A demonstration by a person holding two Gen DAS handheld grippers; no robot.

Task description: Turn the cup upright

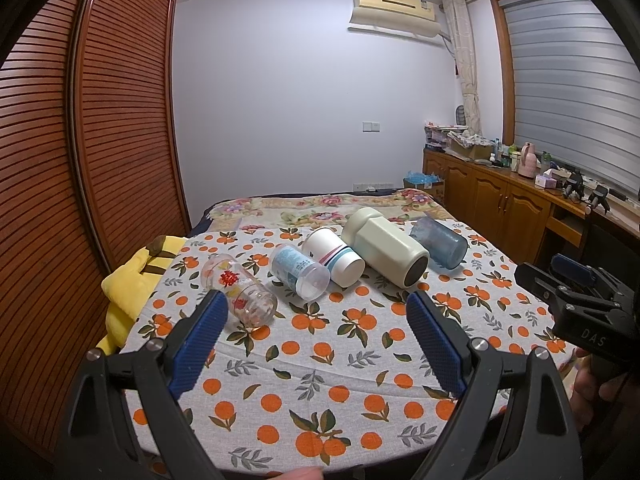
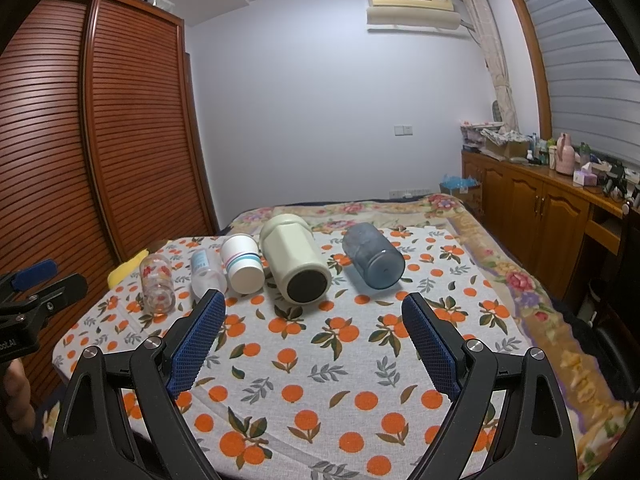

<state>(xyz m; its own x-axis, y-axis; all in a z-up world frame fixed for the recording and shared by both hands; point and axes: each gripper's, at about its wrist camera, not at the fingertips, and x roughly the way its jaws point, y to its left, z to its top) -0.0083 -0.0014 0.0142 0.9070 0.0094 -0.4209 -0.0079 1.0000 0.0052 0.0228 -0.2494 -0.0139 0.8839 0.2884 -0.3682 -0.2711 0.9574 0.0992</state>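
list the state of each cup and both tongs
glass cup: on its side, flower print
clear cup: on its side
white cup: on its side, striped
cream cup: on its side, dark base toward camera
blue cup: on its side
left tongs: open, empty
right tongs: open, empty

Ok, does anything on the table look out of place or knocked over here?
Yes: all five cups lie on their sides in a row, from the floral glass to the blue tumbler. None is upright. No spill is visible.
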